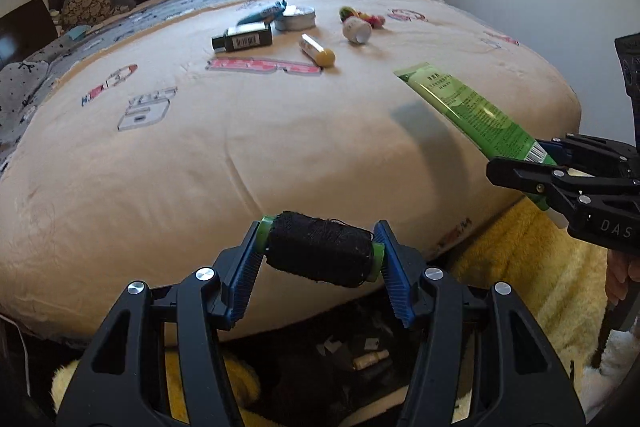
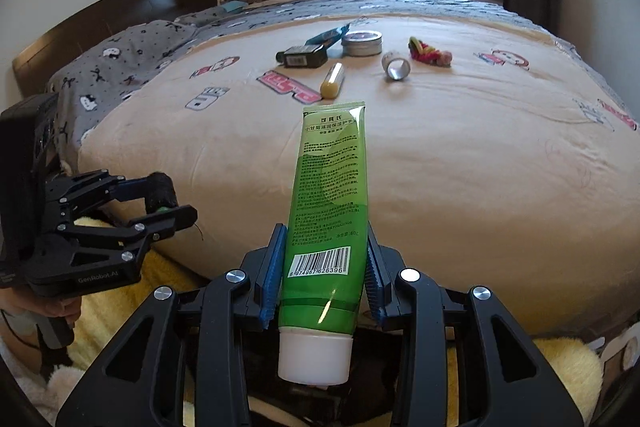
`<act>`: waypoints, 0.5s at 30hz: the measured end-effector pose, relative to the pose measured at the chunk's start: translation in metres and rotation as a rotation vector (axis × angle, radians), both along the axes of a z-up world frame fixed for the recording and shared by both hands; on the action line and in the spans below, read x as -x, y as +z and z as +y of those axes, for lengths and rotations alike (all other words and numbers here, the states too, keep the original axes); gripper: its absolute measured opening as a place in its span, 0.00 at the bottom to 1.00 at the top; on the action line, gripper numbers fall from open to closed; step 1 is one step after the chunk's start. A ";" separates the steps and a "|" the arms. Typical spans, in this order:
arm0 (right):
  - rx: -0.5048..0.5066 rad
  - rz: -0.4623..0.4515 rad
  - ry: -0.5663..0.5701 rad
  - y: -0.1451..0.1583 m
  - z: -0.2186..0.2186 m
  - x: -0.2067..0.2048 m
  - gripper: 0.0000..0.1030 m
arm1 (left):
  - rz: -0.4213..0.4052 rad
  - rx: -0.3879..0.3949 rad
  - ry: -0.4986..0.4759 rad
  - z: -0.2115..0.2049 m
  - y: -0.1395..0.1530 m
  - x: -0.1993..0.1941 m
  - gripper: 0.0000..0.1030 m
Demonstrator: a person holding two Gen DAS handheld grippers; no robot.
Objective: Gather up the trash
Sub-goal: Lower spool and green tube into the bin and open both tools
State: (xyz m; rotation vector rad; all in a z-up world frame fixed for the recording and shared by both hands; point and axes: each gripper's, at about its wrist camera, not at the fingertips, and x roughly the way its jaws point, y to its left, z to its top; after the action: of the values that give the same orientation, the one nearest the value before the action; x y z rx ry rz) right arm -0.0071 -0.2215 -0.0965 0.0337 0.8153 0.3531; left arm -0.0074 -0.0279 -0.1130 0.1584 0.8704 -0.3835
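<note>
While my left tool (image 1: 320, 253) clamps the black thread spool (image 1: 318, 253) and my right tool (image 2: 324, 267) the green tube (image 2: 330, 195), I judge both loads mid-carry, needing a drop into the bin below, with more trash ahead on the bed (image 1: 240, 155).

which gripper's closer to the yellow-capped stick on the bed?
Right, narrowly. The right gripper faces the stick head-on, and its green tube reaches almost to it. The left gripper, holding a black spool, sits further off to the side.
</note>
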 end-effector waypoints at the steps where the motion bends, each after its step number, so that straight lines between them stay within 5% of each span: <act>1: 0.006 0.010 0.004 -0.005 0.003 0.004 0.36 | 0.019 -0.001 -0.007 -0.001 -0.006 0.005 0.52; 8: 0.028 0.131 0.035 -0.046 0.023 0.022 0.34 | 0.170 -0.038 -0.033 -0.004 -0.061 0.019 0.52; 11: 0.043 0.188 0.036 -0.066 0.027 0.021 0.15 | 0.235 -0.045 -0.057 -0.008 -0.084 0.017 0.52; 15: 0.053 0.235 0.030 -0.086 0.028 0.013 0.14 | 0.311 -0.037 -0.070 -0.012 -0.109 0.009 0.52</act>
State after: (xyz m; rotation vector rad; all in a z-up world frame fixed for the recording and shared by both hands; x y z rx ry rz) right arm -0.0200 -0.1934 -0.1829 0.0134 1.0585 0.3601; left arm -0.0165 -0.0394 -0.2222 0.1660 1.1816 -0.4651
